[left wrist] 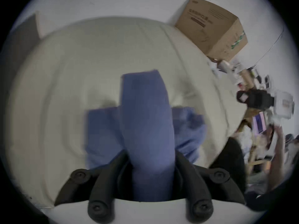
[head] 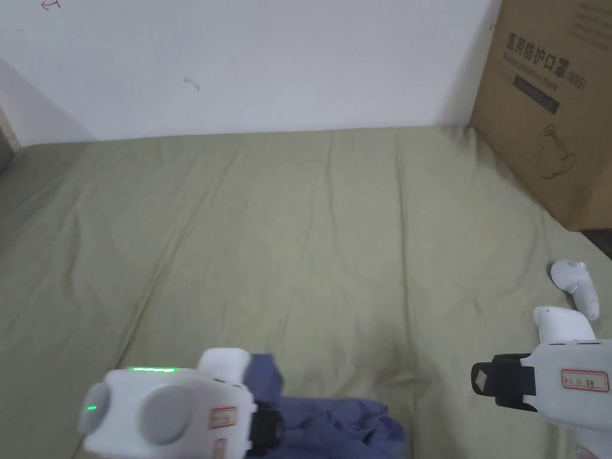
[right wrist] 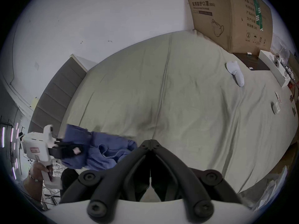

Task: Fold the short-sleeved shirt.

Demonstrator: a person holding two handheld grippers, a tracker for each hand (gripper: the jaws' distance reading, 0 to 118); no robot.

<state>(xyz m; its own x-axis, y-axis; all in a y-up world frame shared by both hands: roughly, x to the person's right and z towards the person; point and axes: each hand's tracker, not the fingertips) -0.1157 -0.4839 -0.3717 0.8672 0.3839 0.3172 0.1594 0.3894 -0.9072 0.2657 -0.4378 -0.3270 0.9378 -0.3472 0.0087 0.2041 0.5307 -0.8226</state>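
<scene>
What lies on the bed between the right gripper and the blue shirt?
Nothing: in the head view only bare green sheet separates the right gripper from the crumpled blue shirt.

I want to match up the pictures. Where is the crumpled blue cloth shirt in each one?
Head view: crumpled blue cloth shirt at the bottom edge, beside the left gripper.
Left gripper view: centre, a blue fold running up from between that gripper's jaws.
Right gripper view: lower left, on the olive bed sheet.
Shared landmark: the brown cardboard box against the white wall.
</scene>
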